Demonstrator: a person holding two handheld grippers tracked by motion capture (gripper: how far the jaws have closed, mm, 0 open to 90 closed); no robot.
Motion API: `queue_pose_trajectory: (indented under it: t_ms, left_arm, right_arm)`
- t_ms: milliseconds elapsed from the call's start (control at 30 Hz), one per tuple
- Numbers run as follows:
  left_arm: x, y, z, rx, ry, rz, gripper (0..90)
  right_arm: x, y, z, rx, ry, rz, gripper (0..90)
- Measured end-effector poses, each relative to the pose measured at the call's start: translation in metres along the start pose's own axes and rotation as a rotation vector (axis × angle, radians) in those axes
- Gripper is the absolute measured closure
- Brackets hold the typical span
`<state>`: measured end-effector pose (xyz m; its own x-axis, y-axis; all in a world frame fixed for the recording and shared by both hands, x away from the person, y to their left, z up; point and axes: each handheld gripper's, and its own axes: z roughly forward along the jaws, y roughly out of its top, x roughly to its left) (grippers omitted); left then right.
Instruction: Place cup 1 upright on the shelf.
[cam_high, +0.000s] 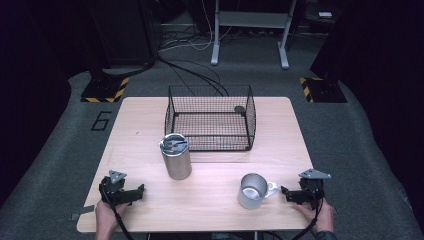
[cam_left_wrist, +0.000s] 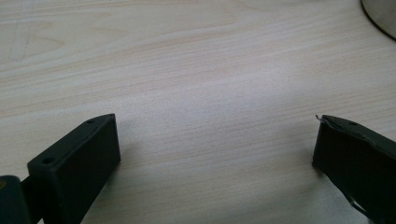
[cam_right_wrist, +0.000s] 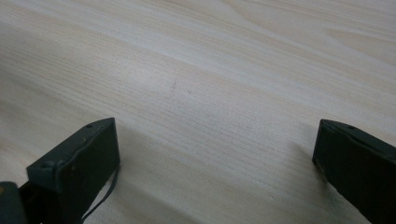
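A tall steel tumbler (cam_high: 175, 156) with a dark lid stands upright left of the table's middle. A steel mug (cam_high: 252, 191) with a white handle sits near the front right. My left gripper (cam_high: 140, 190) rests at the front left corner, held by a hand, jaws wide apart over bare wood (cam_left_wrist: 215, 140). The edge of the tumbler's base (cam_left_wrist: 380, 16) shows at the top right of the left gripper view. My right gripper (cam_high: 284, 193) lies just right of the mug's handle, open, with only bare wood between its jaws (cam_right_wrist: 215, 140).
A black wire basket (cam_high: 210, 118) stands at the back middle of the wooden table (cam_high: 140, 125), with a small dark round thing (cam_high: 240, 109) inside at its far right. Cables and stand feet lie on the grey floor beyond.
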<state>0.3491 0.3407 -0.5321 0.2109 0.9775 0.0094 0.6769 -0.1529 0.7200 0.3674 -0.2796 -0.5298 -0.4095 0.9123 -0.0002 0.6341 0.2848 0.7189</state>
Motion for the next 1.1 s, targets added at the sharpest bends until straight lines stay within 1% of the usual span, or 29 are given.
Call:
queue_pose_trajectory:
  t_ms: [133,167,233,267,300,333,367,400,433,500,533,567,633,667,700,733,800,833,900,967,1000,1033,1100]
  left_arm:
    - [0.001,0.0,-0.001,0.007,-0.014,0.006,0.3]
    - [0.001,0.0,-0.001,0.005,-0.009,0.005,0.1]
    - [0.001,0.0,-0.001,0.005,-0.009,0.007,0.0]
    - [0.001,-0.001,-0.001,-0.002,-0.012,-0.006,0.0]
    - [0.001,-0.001,-0.001,-0.001,-0.013,-0.006,0.0]
    - [0.002,-0.001,-0.002,0.002,-0.014,0.003,0.1]
    - [0.002,-0.001,-0.003,0.002,-0.018,0.001,0.1]
    - [0.001,0.0,-0.004,-0.01,-0.027,-0.005,0.1]
    - [0.001,0.001,-0.005,-0.007,-0.03,0.003,0.1]
    - [0.001,0.005,-0.008,-0.02,-0.041,0.003,0.0]
    - [0.0,0.007,-0.01,-0.034,-0.044,-0.003,0.0]
    - [0.0,0.009,-0.012,-0.04,-0.048,0.001,0.1]
    - [-0.001,0.013,-0.017,-0.047,-0.059,0.011,0.1]
    - [-0.002,0.014,-0.018,-0.054,-0.068,0.008,0.1]
    - [-0.003,0.016,-0.02,-0.056,-0.072,0.008,0.1]
    - [-0.005,0.018,-0.023,-0.059,-0.087,0.01,0.1]
    - [-0.007,0.019,-0.024,-0.063,-0.089,0.012,0.1]
    - [-0.007,0.02,-0.027,-0.057,-0.092,0.02,0.1]
    - [-0.009,0.023,-0.03,-0.071,-0.095,0.023,0.1]
    - [-0.01,0.028,-0.035,-0.08,-0.106,0.021,0.1]
    - [-0.012,0.03,-0.038,-0.092,-0.11,0.018,0.1]
    - [-0.012,0.032,-0.039,-0.097,-0.114,0.02,0.1]
    - [-0.016,0.04,-0.046,-0.111,-0.126,0.039,0.1]
  right_arm:
    - [-0.001,-0.001,-0.001,0.0,0.005,-0.01,0.2]
    - [-0.001,0.0,-0.001,0.001,0.007,-0.015,0.0]
    - [-0.002,0.0,0.0,-0.001,0.011,-0.013,0.0]
    - [-0.001,0.0,0.0,0.0,0.011,-0.006,0.0]
    - [-0.001,0.0,0.0,0.0,0.012,-0.009,0.0]
    - [-0.001,0.0,0.0,-0.002,0.012,-0.003,0.0]
    - [-0.002,0.0,0.0,-0.001,0.013,-0.012,0.0]
    - [-0.001,0.0,0.0,0.001,0.011,-0.003,0.0]
    - [-0.001,0.001,0.001,-0.002,0.011,-0.011,0.0]
    - [-0.001,0.001,0.001,0.002,0.012,-0.016,0.0]
    - [-0.001,0.001,0.001,-0.001,0.015,-0.018,0.0]
    - [-0.001,0.001,0.001,0.0,0.02,-0.01,0.0]
    - [-0.002,0.001,0.002,-0.001,0.021,-0.015,0.0]
    - [-0.002,0.002,0.002,-0.002,0.023,-0.023,0.0]
    - [-0.002,0.002,0.002,0.0,0.025,-0.023,0.0]
    - [-0.002,0.002,0.002,-0.001,0.025,-0.021,0.0]
    - [-0.002,0.002,0.003,-0.001,0.025,-0.02,0.0]
    - [-0.002,0.002,0.002,0.0,0.025,-0.023,0.0]
    - [-0.002,0.002,0.003,-0.001,0.026,-0.02,0.0]
    - [-0.001,0.003,0.003,0.001,0.026,-0.023,0.0]
    - [-0.002,0.003,0.003,0.0,0.027,-0.029,0.0]
    - [-0.002,0.003,0.003,0.001,0.028,-0.029,0.0]
    - [-0.002,0.003,0.003,0.001,0.028,-0.031,0.0]
